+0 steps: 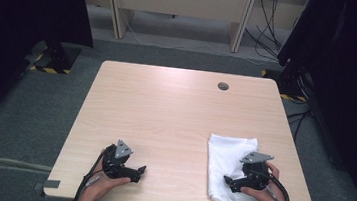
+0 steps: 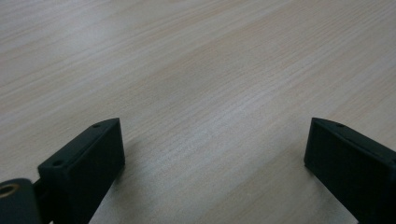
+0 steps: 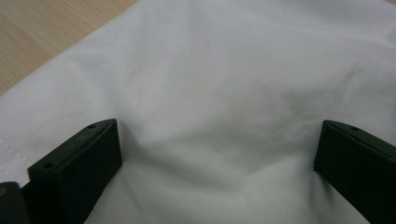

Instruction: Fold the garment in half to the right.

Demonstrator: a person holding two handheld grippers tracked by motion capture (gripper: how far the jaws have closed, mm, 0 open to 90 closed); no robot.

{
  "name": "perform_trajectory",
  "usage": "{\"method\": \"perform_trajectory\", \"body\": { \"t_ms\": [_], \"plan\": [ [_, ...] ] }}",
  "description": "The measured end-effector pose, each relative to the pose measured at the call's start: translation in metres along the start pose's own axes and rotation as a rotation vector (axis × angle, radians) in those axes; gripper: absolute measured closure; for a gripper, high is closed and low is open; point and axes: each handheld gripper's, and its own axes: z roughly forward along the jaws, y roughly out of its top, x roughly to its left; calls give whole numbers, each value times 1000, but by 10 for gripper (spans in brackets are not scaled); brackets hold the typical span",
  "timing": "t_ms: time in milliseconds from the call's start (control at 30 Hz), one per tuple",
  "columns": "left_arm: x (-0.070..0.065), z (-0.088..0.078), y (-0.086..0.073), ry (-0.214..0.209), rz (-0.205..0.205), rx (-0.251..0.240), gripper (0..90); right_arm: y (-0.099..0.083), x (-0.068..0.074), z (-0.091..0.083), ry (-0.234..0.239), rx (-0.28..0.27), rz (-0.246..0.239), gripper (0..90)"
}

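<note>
A folded white cloth (image 1: 228, 156) lies on the front right part of the light wooden table (image 1: 175, 110). My right gripper (image 1: 229, 182) rests low over the cloth's near half, held by a hand at the table's front edge. In the right gripper view its jaws stand wide apart, so the gripper (image 3: 217, 149) is open, with wrinkled cloth (image 3: 224, 84) spread flat beneath them and a strip of table (image 3: 37, 32) at the upper left. My left gripper (image 1: 138, 173) sits at the front left over bare wood. It is open too (image 2: 215, 149), with nothing between its jaws.
A round cable hole (image 1: 223, 86) is set near the table's far edge. Black curtains hang at both sides, and cables (image 1: 268, 19) trail on the grey floor at the back right. A wooden desk frame (image 1: 176, 5) stands behind the table.
</note>
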Motion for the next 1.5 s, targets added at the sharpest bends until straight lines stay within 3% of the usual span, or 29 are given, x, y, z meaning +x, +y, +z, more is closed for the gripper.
{"method": "perform_trajectory", "body": {
  "t_ms": [267,633,967,1267,1500],
  "plan": [
    [0,0,0,0,1,1,32,17,9,14,-4,1,-8,11],
    [0,1,0,5,-3,5,17,63,37,48,19,10,-40,11],
    [0,1,0,5,-3,6,16,93,59,70,28,19,-54,12],
    [0,1,0,5,-2,6,16,107,75,81,21,14,-45,13],
    [0,1,1,11,-11,6,16,109,78,83,18,6,-43,12]
  ]
}}
